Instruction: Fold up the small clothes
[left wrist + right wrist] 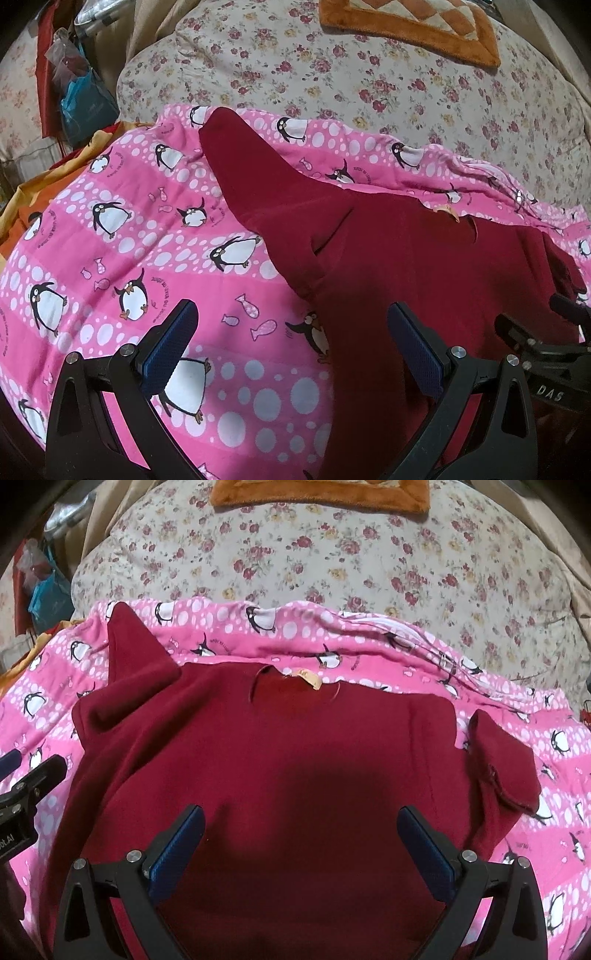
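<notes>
Both grippers, left gripper [291, 347] and right gripper [301, 843], hover spread wide over the dark red fleece top [258, 760] on the pink penguin-print blanket [147, 240]; floral quilt [295, 561] beyond.

left hand-held gripper [291, 325] spread wide | red top [406, 258] | penguin blanket [129, 229]

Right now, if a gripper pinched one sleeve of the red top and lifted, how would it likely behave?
The red top looks like soft fleece lying limp on the penguin blanket, so it would probably droop and drag its body along. Its left sleeve already bends over folds, suggesting floppiness. The fuzzy surface seems grippy, not slippery.
</notes>
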The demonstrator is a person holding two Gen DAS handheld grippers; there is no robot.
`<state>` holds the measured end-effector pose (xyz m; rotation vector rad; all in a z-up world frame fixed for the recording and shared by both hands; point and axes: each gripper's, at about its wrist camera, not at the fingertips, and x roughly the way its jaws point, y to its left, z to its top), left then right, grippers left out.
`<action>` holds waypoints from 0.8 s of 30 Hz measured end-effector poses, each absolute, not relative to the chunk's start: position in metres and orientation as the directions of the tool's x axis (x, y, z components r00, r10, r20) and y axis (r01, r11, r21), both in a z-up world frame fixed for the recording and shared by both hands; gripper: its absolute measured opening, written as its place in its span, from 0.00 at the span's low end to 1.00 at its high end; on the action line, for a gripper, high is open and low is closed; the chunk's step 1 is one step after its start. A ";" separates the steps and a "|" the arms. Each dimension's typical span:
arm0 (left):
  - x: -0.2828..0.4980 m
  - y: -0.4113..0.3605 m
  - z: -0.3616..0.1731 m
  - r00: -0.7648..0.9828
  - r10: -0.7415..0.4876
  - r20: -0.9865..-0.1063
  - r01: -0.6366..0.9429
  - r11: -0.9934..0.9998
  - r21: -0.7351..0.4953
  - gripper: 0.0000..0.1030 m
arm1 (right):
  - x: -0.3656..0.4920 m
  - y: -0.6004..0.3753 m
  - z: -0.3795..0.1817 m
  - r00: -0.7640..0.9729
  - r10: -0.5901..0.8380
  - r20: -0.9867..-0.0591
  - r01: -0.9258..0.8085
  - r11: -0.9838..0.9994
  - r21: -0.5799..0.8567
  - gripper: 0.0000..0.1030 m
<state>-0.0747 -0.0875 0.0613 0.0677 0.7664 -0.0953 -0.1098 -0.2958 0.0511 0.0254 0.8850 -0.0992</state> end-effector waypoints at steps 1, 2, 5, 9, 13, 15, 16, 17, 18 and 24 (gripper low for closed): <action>-0.075 -0.088 0.061 0.717 -0.061 -0.695 0.111 0.993 0.028 0.99 | -0.111 -0.294 0.049 0.627 -0.068 -0.776 0.092 0.996 -0.013 1.00; -0.075 -0.088 0.061 0.716 -0.062 -0.695 0.112 0.993 0.027 0.99 | -0.110 -0.292 0.047 0.623 -0.067 -0.780 0.089 0.996 -0.014 1.00; -0.075 -0.089 0.061 0.716 -0.060 -0.696 0.111 0.993 0.028 0.99 | -0.111 -0.289 0.044 0.619 -0.078 -0.782 0.085 0.996 -0.032 1.00; -0.074 -0.088 0.059 0.712 -0.056 -0.700 0.105 0.994 0.027 0.99 | -0.113 -0.290 0.043 0.623 -0.071 -0.779 0.088 0.996 -0.021 1.00; -0.072 -0.088 0.058 0.709 -0.052 -0.703 0.099 0.995 0.025 0.99 | -0.111 -0.296 0.038 0.606 -0.057 -0.793 0.104 0.995 0.008 1.00; -0.072 -0.088 0.058 0.707 -0.053 -0.705 0.098 0.995 0.024 0.99 | -0.110 -0.297 0.036 0.599 -0.053 -0.799 0.106 0.994 0.014 1.00; -0.071 -0.088 0.058 0.707 -0.052 -0.705 0.099 0.995 0.025 0.99 | -0.110 -0.297 0.035 0.598 -0.052 -0.800 0.107 0.994 0.015 1.00; -0.071 -0.088 0.058 0.708 -0.052 -0.704 0.099 0.995 0.026 0.99 | -0.110 -0.297 0.035 0.598 -0.052 -0.800 0.107 0.994 0.015 1.00; -0.071 -0.088 0.058 0.708 -0.052 -0.704 0.100 0.995 0.028 0.99 | -0.110 -0.296 0.035 0.600 -0.054 -0.798 0.106 0.994 0.012 1.00; -0.071 -0.088 0.057 0.708 -0.052 -0.704 0.099 0.995 0.026 0.99 | -0.112 -0.294 0.033 0.606 -0.063 -0.793 0.109 0.994 0.005 1.00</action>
